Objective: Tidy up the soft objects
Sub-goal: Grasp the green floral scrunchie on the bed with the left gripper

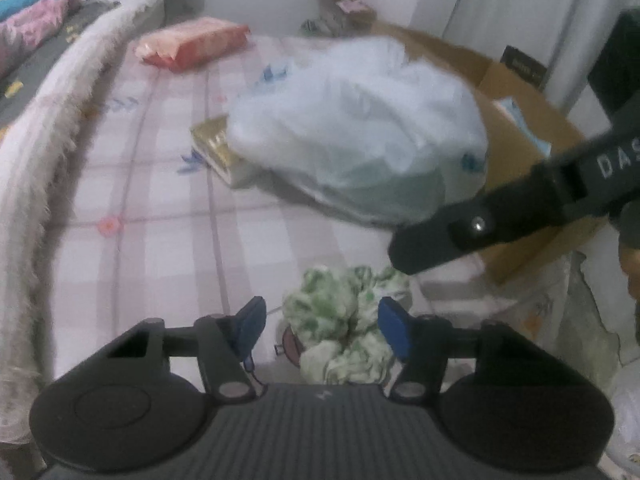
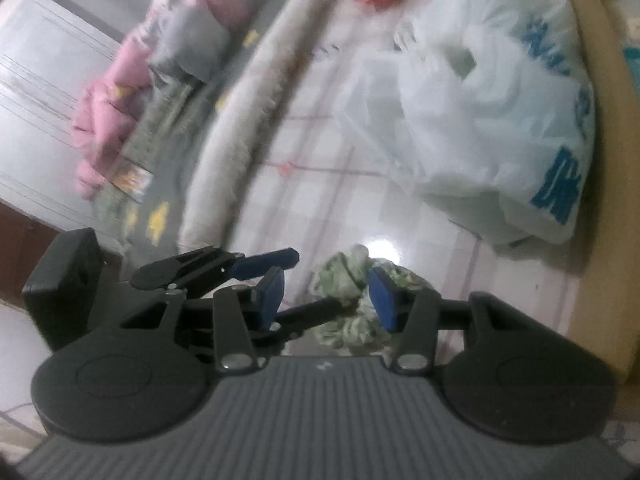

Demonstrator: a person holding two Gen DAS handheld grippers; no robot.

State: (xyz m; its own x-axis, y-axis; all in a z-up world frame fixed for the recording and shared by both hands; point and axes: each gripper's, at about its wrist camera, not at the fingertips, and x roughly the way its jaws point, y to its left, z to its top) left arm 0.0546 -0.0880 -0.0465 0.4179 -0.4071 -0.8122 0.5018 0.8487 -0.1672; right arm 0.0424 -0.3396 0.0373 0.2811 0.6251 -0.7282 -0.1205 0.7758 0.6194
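Note:
A crumpled green-and-white cloth (image 1: 340,320) lies on the pink checked bedsheet (image 1: 168,208). My left gripper (image 1: 323,332) is open and straddles it: the right blue pad touches the cloth's edge, and the left pad stands clear of it. One black finger (image 1: 440,236) of my right gripper reaches in from the right, its tip just above the cloth's far corner. In the right wrist view my right gripper (image 2: 326,300) is open over the same cloth (image 2: 352,308), gripping nothing. A blue-padded finger (image 2: 264,262) of the left gripper shows beside it.
A full white plastic bag (image 1: 360,128) sits behind the cloth against an open cardboard box (image 1: 516,136). A gold box (image 1: 212,148) and an orange-red packet (image 1: 192,42) lie further back. A fuzzy white blanket edge (image 1: 48,152) and folded bedding (image 2: 108,120) line the left.

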